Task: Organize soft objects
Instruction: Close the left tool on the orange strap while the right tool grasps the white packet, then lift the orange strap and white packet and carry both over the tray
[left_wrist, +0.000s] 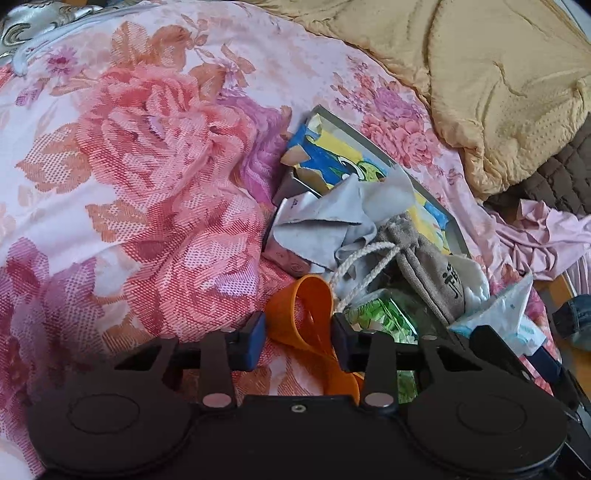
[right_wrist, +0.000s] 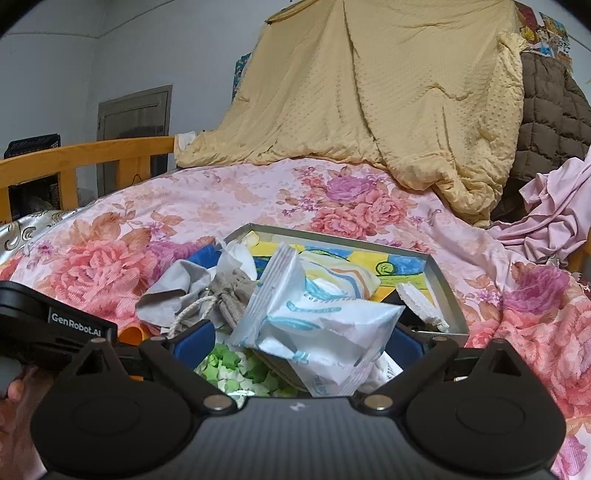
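Note:
A metal tin with a painted inside lies on the flowered bedspread; it also shows in the left wrist view. On and beside it lie a grey cloth, a grey drawstring pouch and a clear box of green paper stars. My right gripper holds a white and blue tissue pack between its fingers above the pile. My left gripper has its blue pads either side of an orange loop.
A yellow quilt is heaped at the back, with a brown quilted blanket and a pink garment to its right. A wooden bed rail runs at the left. The flowered bedspread spreads left of the tin.

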